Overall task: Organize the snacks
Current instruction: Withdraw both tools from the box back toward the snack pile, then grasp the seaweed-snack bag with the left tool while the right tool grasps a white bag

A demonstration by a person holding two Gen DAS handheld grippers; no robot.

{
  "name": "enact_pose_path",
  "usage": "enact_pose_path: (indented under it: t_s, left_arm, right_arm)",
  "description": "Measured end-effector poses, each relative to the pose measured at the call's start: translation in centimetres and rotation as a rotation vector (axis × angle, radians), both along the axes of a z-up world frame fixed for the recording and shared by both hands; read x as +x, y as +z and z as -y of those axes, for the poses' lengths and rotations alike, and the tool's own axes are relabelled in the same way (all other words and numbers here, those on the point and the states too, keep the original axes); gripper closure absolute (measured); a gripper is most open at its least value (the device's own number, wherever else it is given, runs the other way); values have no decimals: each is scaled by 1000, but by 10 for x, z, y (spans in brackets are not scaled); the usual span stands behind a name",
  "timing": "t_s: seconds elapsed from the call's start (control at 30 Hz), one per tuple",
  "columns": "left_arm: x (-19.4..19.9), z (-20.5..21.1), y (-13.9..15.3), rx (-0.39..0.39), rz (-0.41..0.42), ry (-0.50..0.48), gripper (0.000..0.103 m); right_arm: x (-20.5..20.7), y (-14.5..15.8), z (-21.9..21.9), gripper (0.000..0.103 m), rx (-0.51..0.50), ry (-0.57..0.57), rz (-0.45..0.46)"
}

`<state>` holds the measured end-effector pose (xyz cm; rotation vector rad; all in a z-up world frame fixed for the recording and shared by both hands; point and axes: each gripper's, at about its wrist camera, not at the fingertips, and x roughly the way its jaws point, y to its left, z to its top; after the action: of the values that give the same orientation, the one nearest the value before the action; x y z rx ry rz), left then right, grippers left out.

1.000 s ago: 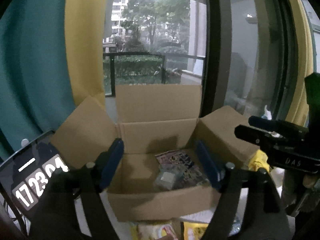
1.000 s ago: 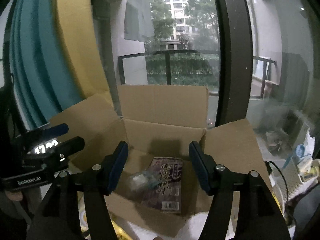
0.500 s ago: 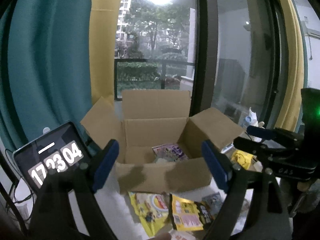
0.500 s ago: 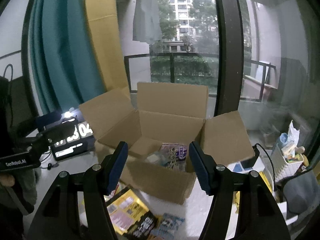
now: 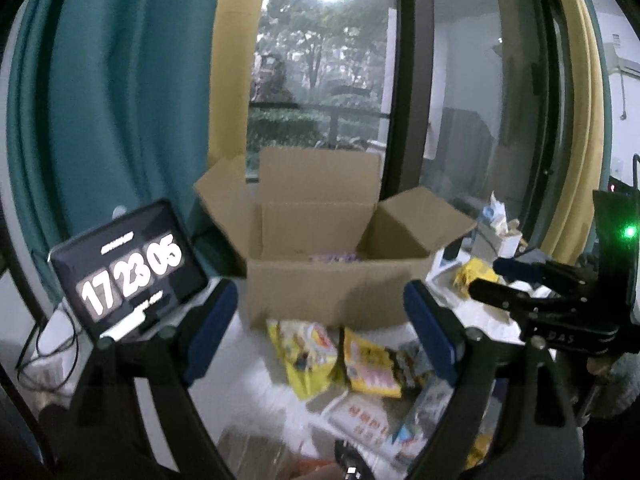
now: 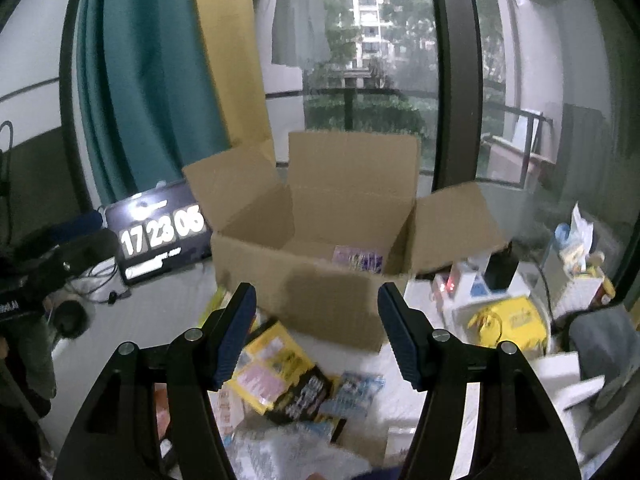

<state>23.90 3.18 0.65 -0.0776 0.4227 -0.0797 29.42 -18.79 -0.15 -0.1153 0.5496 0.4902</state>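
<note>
A corrugated cardboard box (image 6: 320, 276), matte brown with four flaps folded outward, is seen straight ahead of both claws, its long side lying across the view and its open top facing up. A purple printed packet (image 6: 357, 259) is seen lying flat inside it, beyond the near wall; only a thin purple strip of it shows over that wall in the left view. The left claw (image 5: 322, 330) is held released, its blue ribbed pads well apart with nothing between them. The right claw (image 6: 316, 336) is likewise unclenched and empty, its rubbery pads framing the box's near wall from short of it. Below and between the claws, glossy foil snack bags are strewn on a white cloth (image 6: 160, 312): a yellow bag (image 5: 306, 354) just under the left claw, its long axis running away toward the box, and a yellow-and-pink bag (image 6: 272, 372) beside a black bag (image 6: 304, 398) under the right claw, both lying skewed. Open cloth is left between the bags' far ends and the box. A dark flat clock screen (image 5: 128, 268) is propped tilted to the left of the box, and cluttered items are crowded at the right.
</note>
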Motion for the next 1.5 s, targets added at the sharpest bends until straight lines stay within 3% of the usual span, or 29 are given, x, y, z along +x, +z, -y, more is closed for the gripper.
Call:
enact_pose_path:
  t_s: [0.17, 0.43, 0.83, 1.13, 1.27, 1.33, 1.4, 1.47, 1.5]
  left_arm:
    - [-16, -12, -31, -2, -78, 28, 17]
    - [-38, -38, -91, -41, -230, 79, 17]
    - [-34, -62, -150, -127, -383, 71, 16]
    - [-13, -56, -176, -46, -471, 81, 10]
    - [-11, -61, -180, -70, -480, 77, 9]
    - [-10, -60, -180, -65, -477, 72, 10]
    - [-11, -59, -180, -65, -471, 67, 17]
    - [-14, -56, -178, -61, -457, 57, 22]
    - [-14, -55, -177, -58, -453, 57, 24]
  right_arm:
    - [-16, -21, 9, 36, 5, 9, -56]
    - [-33, -60, 22, 20, 17, 25, -155]
    - [-28, -103, 24, 17, 111, 34, -306]
    - [-14, -137, -1, 17, -51, -10, -380]
    - [-10, -141, -8, 17, -106, -21, -370]
    - [-10, -143, -9, 25, -112, -16, -361]
    - [-8, -147, -10, 45, -129, -19, -371]
    - [-9, -146, -11, 51, -125, -8, -364]
    - [-9, -145, -10, 72, -117, -3, -367]
